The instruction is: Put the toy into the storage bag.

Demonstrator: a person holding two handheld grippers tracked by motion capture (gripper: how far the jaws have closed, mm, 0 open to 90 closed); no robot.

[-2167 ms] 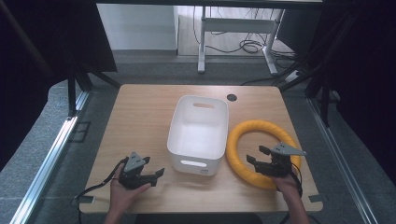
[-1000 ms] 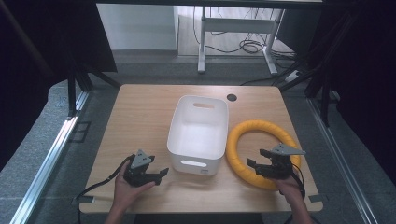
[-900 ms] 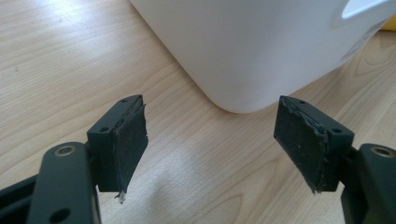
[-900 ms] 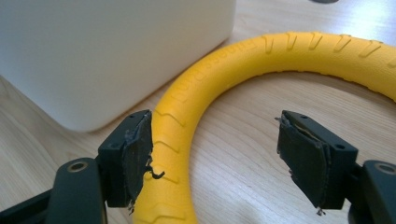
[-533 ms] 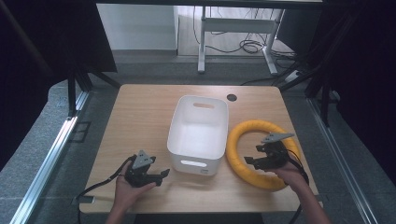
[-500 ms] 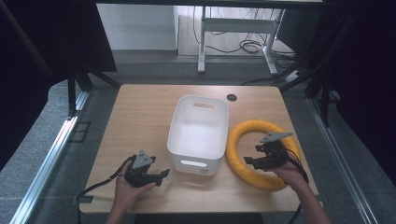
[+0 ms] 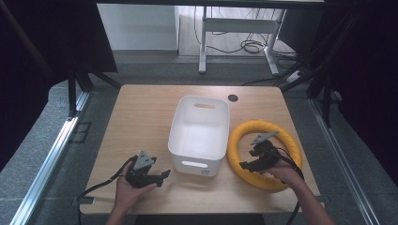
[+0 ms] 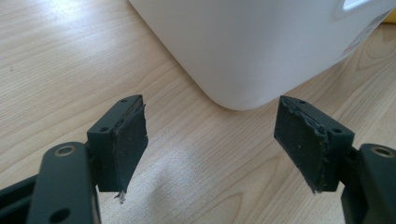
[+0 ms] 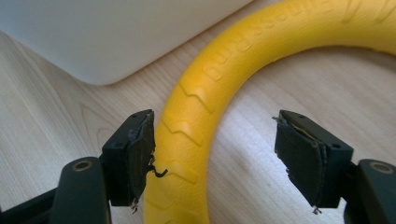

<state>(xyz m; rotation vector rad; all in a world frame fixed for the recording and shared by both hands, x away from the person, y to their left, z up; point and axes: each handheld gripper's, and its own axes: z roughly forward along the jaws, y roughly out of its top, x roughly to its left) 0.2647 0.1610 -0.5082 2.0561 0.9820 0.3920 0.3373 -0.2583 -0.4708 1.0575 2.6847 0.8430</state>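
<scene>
Two grippers work the table (image 7: 141, 108). Left gripper (image 7: 162, 175), jaws wide and empty, rests near the white bin's (image 7: 199, 161) corner; nothing lies inside it. Right of the bin, a yellow ring (image 7: 281, 136) lies flat; the right gripper (image 7: 244, 164), jaws just closing, straddles its near-left rim without yet gripping.

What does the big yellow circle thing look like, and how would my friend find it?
Start at the wooden table and find the white tub in its middle. Lying flat on the table just to the right of that tub is the yellow ring, with the right claw straddling its near left side. It is the one bright yellow, doughnut-shaped thing there, with ridges and raised letters on its skin.
</scene>
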